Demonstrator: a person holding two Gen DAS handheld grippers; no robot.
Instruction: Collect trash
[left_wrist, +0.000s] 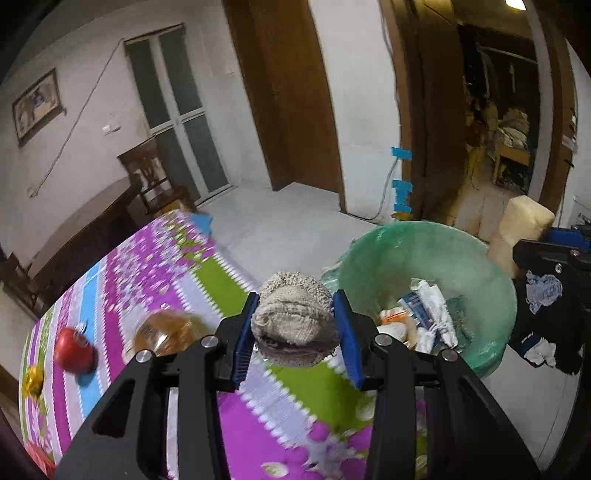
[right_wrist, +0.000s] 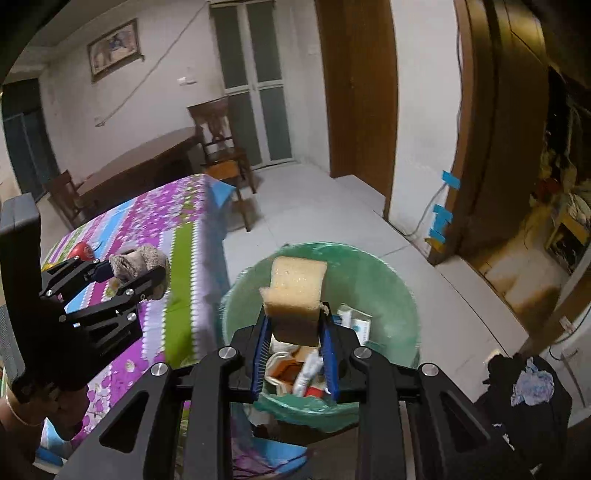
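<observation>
My left gripper (left_wrist: 297, 325) is shut on a balled grey sock (left_wrist: 293, 319) above the table's right edge, just left of the green-lined trash bin (left_wrist: 495, 280). It also shows in the right wrist view (right_wrist: 129, 271), where the sock (right_wrist: 136, 260) sits between its blue pads. My right gripper (right_wrist: 295, 321) is shut on a yellow sponge (right_wrist: 295, 291) and holds it over the bin (right_wrist: 399, 302). The sponge also shows in the left wrist view (left_wrist: 524, 225). The bin holds cartons, wrappers and tubes (left_wrist: 424, 314).
The table has a purple, green and blue floral cloth (left_wrist: 155, 273). On it are a red apple (left_wrist: 74, 349), a clear jar of amber liquid (left_wrist: 162, 332) and a gold object (left_wrist: 32, 380). A dark cloth pile (right_wrist: 524, 387) lies on the floor right of the bin. Wooden chairs (right_wrist: 221, 147) stand behind.
</observation>
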